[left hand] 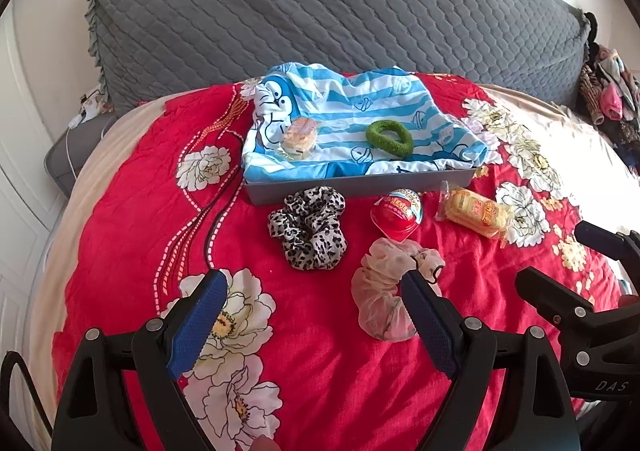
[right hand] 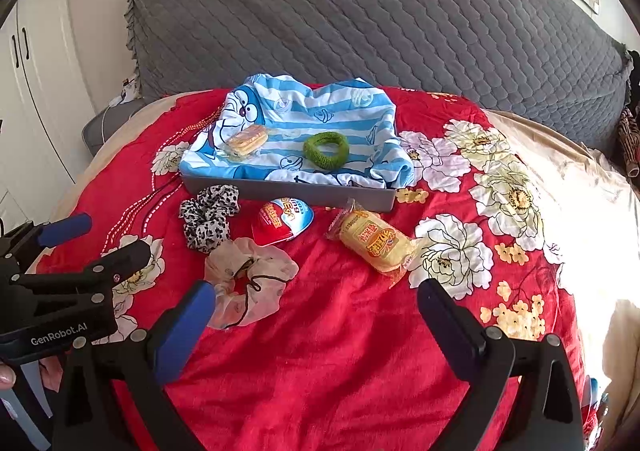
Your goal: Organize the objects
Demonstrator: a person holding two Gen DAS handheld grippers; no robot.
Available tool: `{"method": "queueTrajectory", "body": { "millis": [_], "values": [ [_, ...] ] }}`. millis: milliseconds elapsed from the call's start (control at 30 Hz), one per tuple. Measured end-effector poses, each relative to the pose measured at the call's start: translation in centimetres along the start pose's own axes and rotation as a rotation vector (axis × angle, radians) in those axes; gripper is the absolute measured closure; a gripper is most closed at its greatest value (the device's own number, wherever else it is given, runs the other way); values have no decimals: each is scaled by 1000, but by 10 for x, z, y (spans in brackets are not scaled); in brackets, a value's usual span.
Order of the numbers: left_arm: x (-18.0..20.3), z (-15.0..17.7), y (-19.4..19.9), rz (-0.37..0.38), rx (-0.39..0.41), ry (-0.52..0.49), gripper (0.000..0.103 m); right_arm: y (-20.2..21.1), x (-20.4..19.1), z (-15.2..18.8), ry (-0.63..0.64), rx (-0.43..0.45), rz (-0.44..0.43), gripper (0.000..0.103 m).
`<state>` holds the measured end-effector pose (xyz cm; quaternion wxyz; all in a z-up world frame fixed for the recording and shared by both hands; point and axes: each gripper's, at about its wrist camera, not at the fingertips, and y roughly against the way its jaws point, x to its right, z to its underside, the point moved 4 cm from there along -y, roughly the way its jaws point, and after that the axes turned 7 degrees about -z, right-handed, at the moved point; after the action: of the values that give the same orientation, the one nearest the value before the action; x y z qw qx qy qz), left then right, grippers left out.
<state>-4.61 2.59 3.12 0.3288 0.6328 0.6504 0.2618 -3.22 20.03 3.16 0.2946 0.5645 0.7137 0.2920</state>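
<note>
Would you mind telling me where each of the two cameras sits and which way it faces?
Left wrist: on the left gripper, angled down over the red bedspread toward the grey tray; its open fingers show, and the right gripper at right.
Right wrist: on the right gripper, same heading; its open fingers show, and the left gripper at left.
Shared: tray, green hair tie, leopard scrunchie, pink scrunchie.

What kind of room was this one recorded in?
Most likely a bedroom: the items lie on a red floral bedspread, a grey quilted cover drapes the bedhead behind it, and white wardrobe doors stand to the left.
</note>
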Motion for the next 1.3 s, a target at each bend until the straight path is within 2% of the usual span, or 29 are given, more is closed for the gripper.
{"method": "queueTrajectory", "body": {
  "millis": [667, 1300],
  "values": [
    [0, 7, 12, -4, 9, -11, 14, 9, 5, 4, -5, 8, 3, 1],
    [2, 9, -25, 8, -25, -5, 14, -19, 12, 9, -2, -42, 13, 1]
  ]
}}
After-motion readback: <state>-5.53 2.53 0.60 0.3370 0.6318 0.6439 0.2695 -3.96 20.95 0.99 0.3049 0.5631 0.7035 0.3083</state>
